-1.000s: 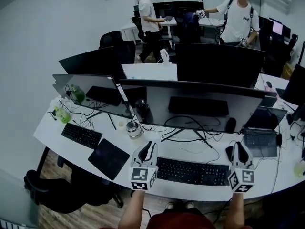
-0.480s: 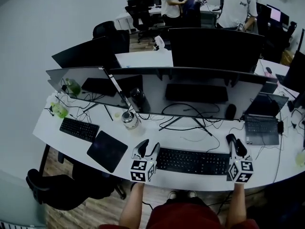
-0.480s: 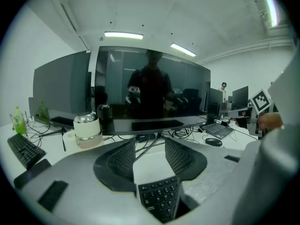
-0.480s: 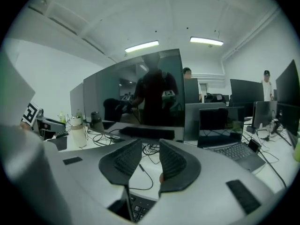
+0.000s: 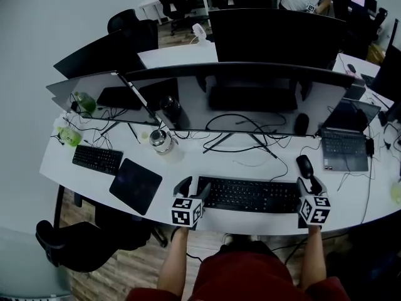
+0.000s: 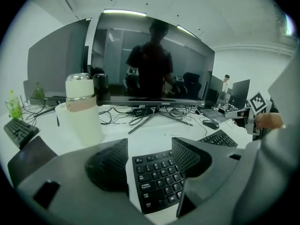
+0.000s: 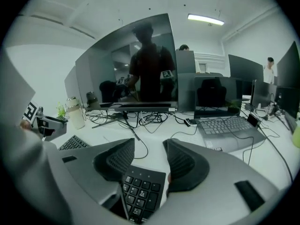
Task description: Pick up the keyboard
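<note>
Keyboard [image 5: 250, 195] on curved white desk [image 5: 188, 168], cables [image 5: 249, 144] and wide monitor [image 5: 250, 96] behind.

The left gripper [image 6: 149, 146] has its jaws opening, with the keyboard [image 6: 157, 182] end between its fingers [image 6: 108, 168]. A white bottle [image 6: 83, 108] stands beyond the left finger.

Head view looks steeply down; gripper views low, near; all share keyboard [image 5: 250, 195].

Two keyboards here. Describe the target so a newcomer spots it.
On the curved white desk, look at the near edge in front of the wide monitor. The keyboard is the long black one with a number pad, mouse at its right end; the other keyboard, far left past the mouse pad, is shorter.
</note>
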{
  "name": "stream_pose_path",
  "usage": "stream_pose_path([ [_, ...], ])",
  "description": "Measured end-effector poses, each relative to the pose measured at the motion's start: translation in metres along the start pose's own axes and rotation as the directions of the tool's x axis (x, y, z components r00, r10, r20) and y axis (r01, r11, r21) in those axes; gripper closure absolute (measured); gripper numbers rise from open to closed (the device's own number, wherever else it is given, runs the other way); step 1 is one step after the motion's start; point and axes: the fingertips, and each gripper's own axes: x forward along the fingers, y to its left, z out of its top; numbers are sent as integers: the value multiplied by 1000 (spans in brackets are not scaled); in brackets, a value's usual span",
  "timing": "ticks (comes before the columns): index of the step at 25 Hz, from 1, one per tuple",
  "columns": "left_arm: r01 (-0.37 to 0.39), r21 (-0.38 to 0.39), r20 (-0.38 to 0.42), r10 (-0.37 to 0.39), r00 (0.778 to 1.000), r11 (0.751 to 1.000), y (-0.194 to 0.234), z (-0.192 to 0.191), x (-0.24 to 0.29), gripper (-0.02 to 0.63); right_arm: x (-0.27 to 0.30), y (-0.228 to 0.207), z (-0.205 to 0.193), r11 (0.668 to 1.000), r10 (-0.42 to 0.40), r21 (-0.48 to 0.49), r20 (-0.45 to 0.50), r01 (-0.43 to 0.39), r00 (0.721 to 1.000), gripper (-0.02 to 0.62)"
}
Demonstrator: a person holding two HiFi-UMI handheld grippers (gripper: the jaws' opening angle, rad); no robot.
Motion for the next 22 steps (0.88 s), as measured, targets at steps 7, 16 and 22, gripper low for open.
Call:
stream_pose_path([
  [7,8,-26,-103,-11,995,1000,4,-36,18,303,13,-12,-42,999,16,32,-110,-12,994,316],
  [16,31,-117,-170,-51,984,993,8,-70,26,282,16,-18,-92,984,106,162,-232,-69,967,278],
  [22,52,-136,-213,-80,974,989,5,-83,33,281,21,-2,-105,969,185,213,-283,-126,941,264],
])
